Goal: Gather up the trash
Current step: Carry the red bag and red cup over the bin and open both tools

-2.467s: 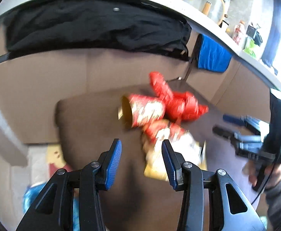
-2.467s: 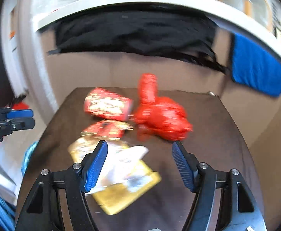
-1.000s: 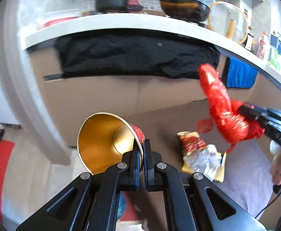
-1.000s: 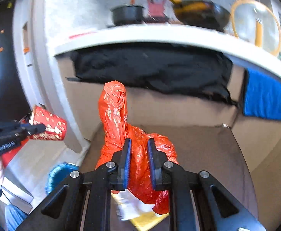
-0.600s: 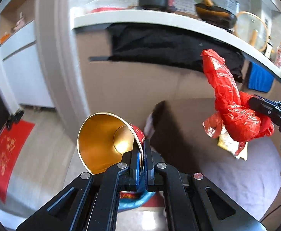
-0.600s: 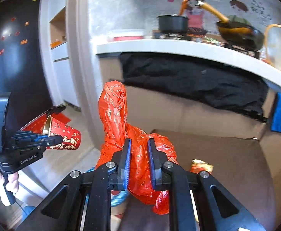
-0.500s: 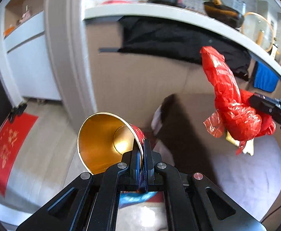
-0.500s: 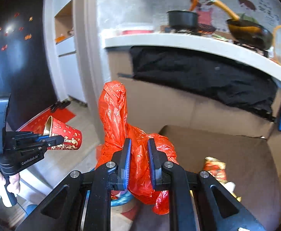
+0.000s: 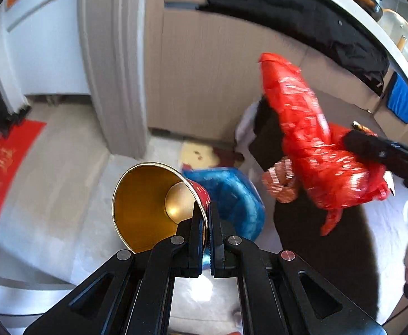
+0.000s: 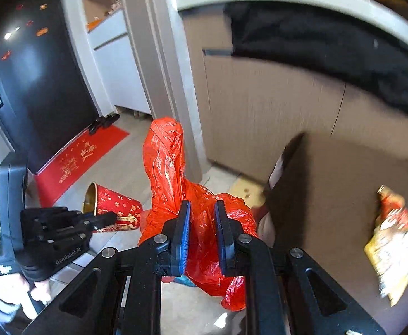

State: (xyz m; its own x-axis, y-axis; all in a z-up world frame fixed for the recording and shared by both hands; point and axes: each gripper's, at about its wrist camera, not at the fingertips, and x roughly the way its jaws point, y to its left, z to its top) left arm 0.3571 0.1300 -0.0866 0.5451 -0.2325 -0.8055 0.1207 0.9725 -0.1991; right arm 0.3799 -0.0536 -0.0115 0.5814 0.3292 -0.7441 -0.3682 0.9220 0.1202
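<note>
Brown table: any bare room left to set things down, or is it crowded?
Most of the brown table shows bare, from its near-left corner across to the snack wrapper at the right edge. The crowded spot is off its left corner: the blue-lined bin sits there with the paper cup and red plastic bag held over it.

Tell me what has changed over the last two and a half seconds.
Both hand-held grippers were open over the table. The left hand-held gripper has since clamped the red paper cup, and the right hand-held gripper the red plastic bag. Both swung left off the table toward the blue-lined bin. The snack wrapper stays on the table.
</note>
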